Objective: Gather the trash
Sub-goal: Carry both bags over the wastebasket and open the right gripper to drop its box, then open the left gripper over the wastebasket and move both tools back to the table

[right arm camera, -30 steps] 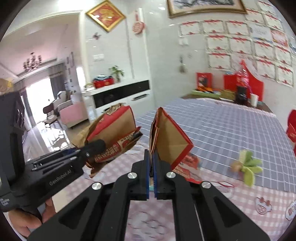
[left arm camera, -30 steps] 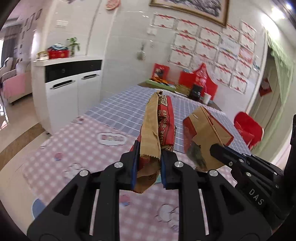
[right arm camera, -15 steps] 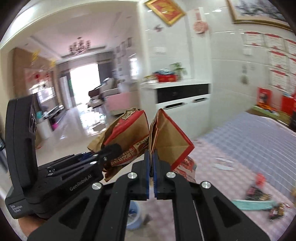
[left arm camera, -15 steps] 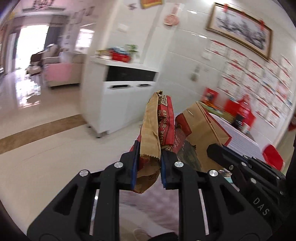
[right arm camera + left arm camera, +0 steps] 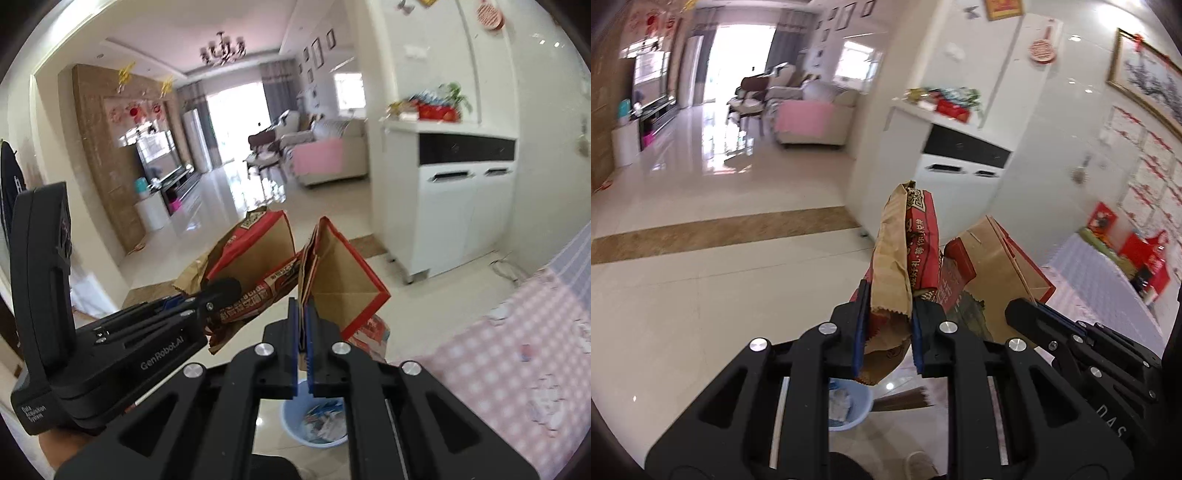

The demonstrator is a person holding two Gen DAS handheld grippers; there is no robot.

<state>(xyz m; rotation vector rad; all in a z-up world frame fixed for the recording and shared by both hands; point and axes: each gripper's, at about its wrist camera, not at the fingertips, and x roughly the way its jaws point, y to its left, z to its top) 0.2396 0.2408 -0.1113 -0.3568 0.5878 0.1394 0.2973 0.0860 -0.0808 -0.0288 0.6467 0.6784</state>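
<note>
My left gripper (image 5: pixel 885 325) is shut on a crumpled brown and red paper bag (image 5: pixel 905 258) that stands upright between its blue pads. The same bag (image 5: pixel 251 269) and left gripper (image 5: pixel 218 291) show at the left of the right wrist view. My right gripper (image 5: pixel 305 325) is shut on a flattened brown paper bag with red edging (image 5: pixel 340 280), which also shows beside the other one (image 5: pixel 993 266). Both bags hang in the air over the floor. Below them stands a light blue waste bin (image 5: pixel 317 421) with scraps inside, partly hidden behind the fingers (image 5: pixel 849 410).
A table with a pink and blue checked cloth (image 5: pixel 517 350) lies to the right. A white cabinet (image 5: pixel 458 206) stands against the wall beyond. Glossy tiled floor (image 5: pixel 701 277) stretches left toward a living room with a pink sofa (image 5: pixel 809 122). A broom's bristles (image 5: pixel 905 400) lie near the bin.
Both grippers have swung left off the table with their bags still held. The view now faces the floor and living room, and the blue bin has come into sight below.
</note>
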